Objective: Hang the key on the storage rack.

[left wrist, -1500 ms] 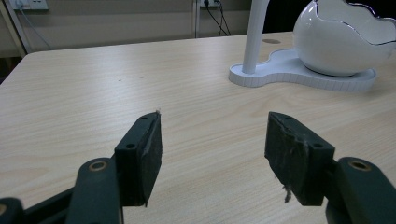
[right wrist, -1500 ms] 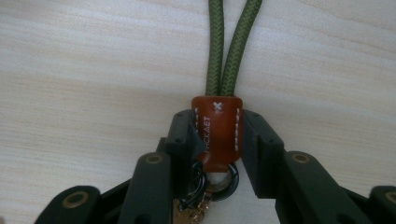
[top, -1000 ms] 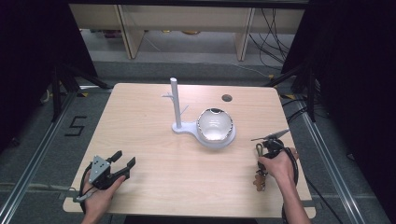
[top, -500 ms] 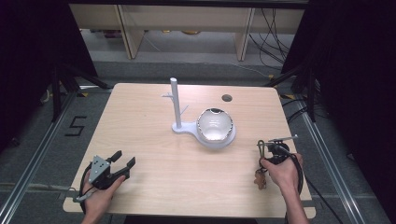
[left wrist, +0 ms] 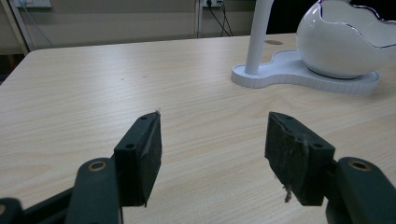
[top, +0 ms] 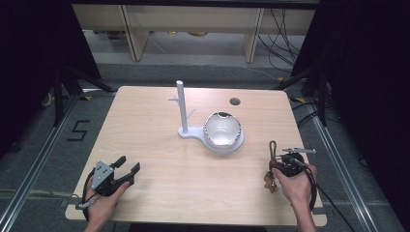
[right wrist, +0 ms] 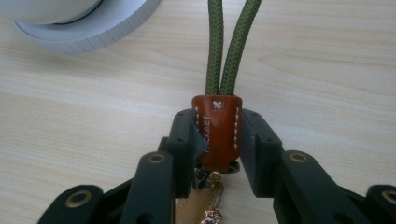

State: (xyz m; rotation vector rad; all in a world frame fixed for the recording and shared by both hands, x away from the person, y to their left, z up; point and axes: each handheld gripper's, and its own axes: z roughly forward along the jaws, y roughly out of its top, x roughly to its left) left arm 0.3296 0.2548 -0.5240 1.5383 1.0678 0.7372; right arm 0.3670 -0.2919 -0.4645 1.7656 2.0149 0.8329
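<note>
My right gripper (right wrist: pixel 218 119) is shut on the orange-brown leather tab (right wrist: pixel 217 140) of a key fob. Its green cord loop (right wrist: pixel 229 42) points away from the jaws, and small metal charms (right wrist: pixel 212 212) hang below. In the high view the right gripper (top: pixel 278 163) sits near the table's right front, with the cord loop (top: pixel 273 146) and charms (top: pixel 269 182) beside the hand. A white stand with a post (top: pixel 181 104) and an egg-shaped white bowl (top: pixel 222 129) stands mid-table. My left gripper (top: pixel 128 163) rests at the front left, open with nothing in it (left wrist: pixel 212 135).
The stand's flat base (left wrist: pixel 289 74) and bowl (left wrist: pixel 345 42) lie ahead and right of the left jaws. A round hole (top: pixel 235 101) is in the wooden table (top: pixel 145 125) at the back. Black frames and cables flank both sides of the table.
The right hand with the key fob has shifted slightly to the right and toward the near edge. The left hand has stayed put.
</note>
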